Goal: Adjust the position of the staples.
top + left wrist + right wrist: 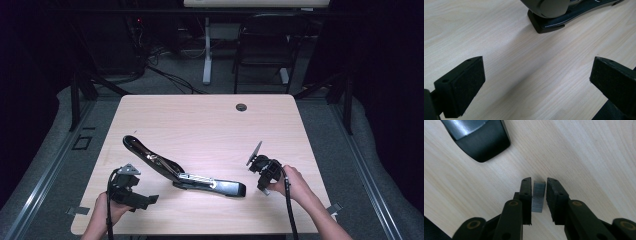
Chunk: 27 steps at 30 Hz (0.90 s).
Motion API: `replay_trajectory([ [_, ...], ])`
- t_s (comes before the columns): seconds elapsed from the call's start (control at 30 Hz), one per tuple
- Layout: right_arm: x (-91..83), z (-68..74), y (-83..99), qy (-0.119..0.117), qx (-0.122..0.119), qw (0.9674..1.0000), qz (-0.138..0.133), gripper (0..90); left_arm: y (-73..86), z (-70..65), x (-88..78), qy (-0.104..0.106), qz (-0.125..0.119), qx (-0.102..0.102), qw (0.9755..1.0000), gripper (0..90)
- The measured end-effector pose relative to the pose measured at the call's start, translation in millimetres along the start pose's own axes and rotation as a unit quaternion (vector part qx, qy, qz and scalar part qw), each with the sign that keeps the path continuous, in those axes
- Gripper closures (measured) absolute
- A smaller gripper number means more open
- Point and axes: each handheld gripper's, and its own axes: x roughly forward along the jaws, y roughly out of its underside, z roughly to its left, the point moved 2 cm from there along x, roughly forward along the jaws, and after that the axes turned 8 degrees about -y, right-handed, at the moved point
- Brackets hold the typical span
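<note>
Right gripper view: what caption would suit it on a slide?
Right gripper with a strip of staples between its jaws, the stapler open nearby on the table.

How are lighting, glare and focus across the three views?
High view: table evenly lit, surroundings nearly black, soft focus overall. Left gripper view: stapler sharp enough at the top edge, near pads dark and slightly soft. Right gripper view: bright sheen on the stapler's metal, staple strip between the jaws crisp, faint shadow beneath.
</note>
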Motion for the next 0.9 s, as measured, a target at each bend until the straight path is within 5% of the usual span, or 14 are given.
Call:
replay_trajectory([
  [0.6,7.0,0.0,-0.2,0.005,-0.002,0.9996,0.026,78.2,-0.1,-0.5,0.5,0.003,0.003,0.004,1.0000,0.0],
  [0.9,4.2,-0.9,2.4,-0.003,-0.004,0.9998,0.019,78.4,-0.2,-0.3,1.8,0.003,0.003,0.003,1.0000,0.0],
])
